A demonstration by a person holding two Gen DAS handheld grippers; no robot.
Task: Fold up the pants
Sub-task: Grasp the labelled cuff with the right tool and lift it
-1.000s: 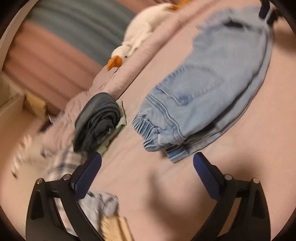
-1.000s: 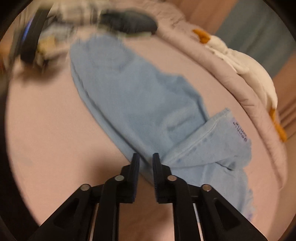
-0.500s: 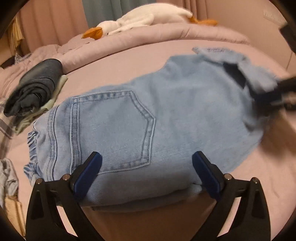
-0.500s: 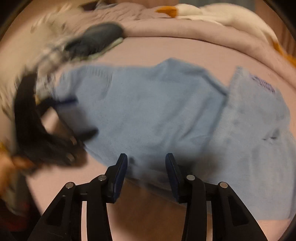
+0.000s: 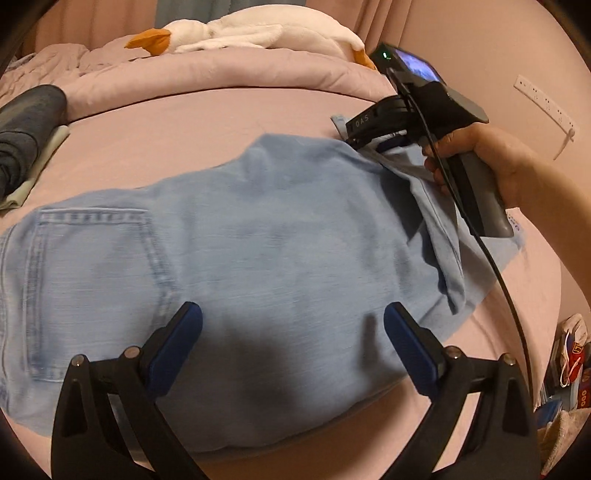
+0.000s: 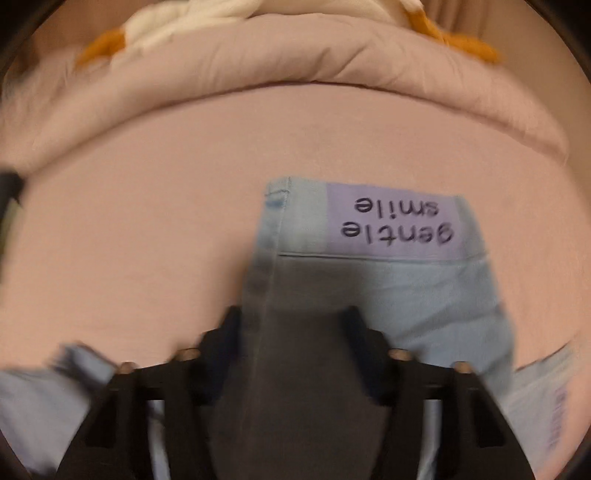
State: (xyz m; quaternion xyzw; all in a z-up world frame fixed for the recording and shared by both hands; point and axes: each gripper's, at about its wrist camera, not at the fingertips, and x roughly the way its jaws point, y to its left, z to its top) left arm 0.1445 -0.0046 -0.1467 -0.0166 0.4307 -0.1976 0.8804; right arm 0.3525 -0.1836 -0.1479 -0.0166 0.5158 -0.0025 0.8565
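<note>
Denim dominates both views: one pair of light blue jeans (image 5: 258, 236) lies folded lengthwise on the pink bedsheet (image 5: 177, 122), back pocket up at the left of the left wrist view, the leg ends running off to the right. One back pocket (image 5: 92, 280) with double stitching shows. At the leg end, one lilac fabric label (image 6: 397, 223) printed "gentle smile" reads upside down in the right wrist view.

Two grippers are in play. The left gripper (image 5: 293, 347) hangs over the middle of the jeans with its two blue-padded fingers (image 5: 177, 347) spread wide, nothing between them but the cloth lying flat beneath; whether the pads touch the denim cannot be told. The right gripper (image 6: 291, 354), carried by one bare hand (image 5: 480, 158), sits at the leg end. Its jaws have just been opening and now stand partly apart, with a dark, shadowed fold of the jeans between them; the picture is blurred, and the pads do not appear to press on it. A black cable (image 5: 491, 258) trails from its handle.

Along the far edge of the bed runs one rolled pink duvet (image 5: 221, 74), and on it lies one white plush goose (image 5: 266, 33) with an orange beak. At the far left sits one folded dark blue garment (image 5: 26, 125) on a pale green cloth (image 5: 40, 158).
</note>
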